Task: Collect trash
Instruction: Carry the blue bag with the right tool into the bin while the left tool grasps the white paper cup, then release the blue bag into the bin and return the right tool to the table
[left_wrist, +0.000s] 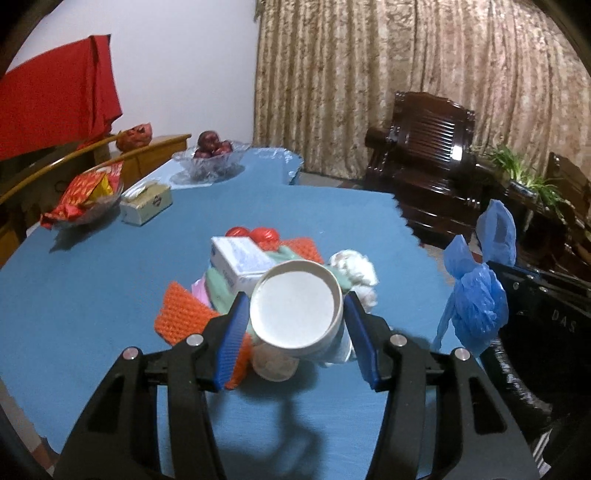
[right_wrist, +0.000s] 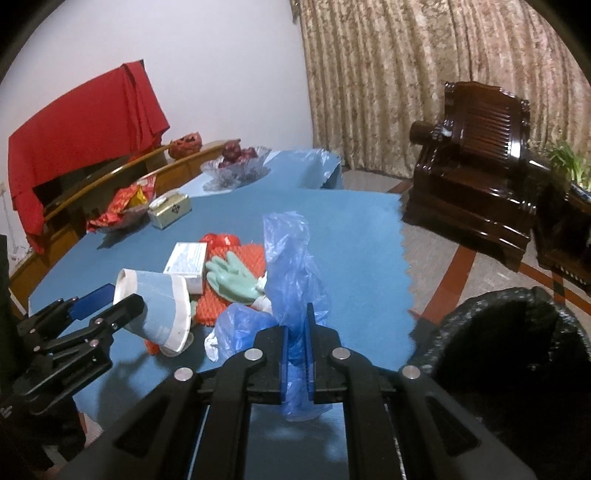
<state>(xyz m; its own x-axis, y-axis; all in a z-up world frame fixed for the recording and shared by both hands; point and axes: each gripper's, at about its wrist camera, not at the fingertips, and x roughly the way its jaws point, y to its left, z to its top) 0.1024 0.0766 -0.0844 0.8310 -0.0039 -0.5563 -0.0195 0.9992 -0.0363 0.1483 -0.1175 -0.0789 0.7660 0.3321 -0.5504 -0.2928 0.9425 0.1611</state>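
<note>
Claws first. Left gripper (left_wrist: 295, 332) clenched on a paper cup (left_wrist: 297, 304): blue pads pressed against both sides of the cup, which lies tipped, its white base turned toward the wrist camera. From the right wrist view the same cup (right_wrist: 162, 308) shows a blue body with white rims, held off the table (right_wrist: 362, 236) by the left gripper (right_wrist: 110, 304).

Right gripper (right_wrist: 296, 347) pinched tight on a blue plastic bag (right_wrist: 291, 266); the film bunches between the pads and stands up above them, with a tail hanging below. In the left wrist view the bag (left_wrist: 476, 295) hangs knotted and lumpy at the table's right edge.

Beyond the cup, remaining trash piled mid-table: white carton (left_wrist: 240, 262) on top, green rubber glove (right_wrist: 232, 277) draped beside it, orange foam netting (left_wrist: 181, 314) underneath, a wad of white tissue (left_wrist: 354, 269) to the right, red round items (left_wrist: 264, 234) behind.

Bin with black liner (right_wrist: 517, 339) stands on the floor just off the table's right edge, mouth open.

Far side of the table: tissue box (left_wrist: 147, 203), glass bowl of red packets (left_wrist: 88, 199), glass bowl of dark fruit (left_wrist: 210, 155). Dark wooden armchair (right_wrist: 476, 177) before the curtain (right_wrist: 406, 74).
</note>
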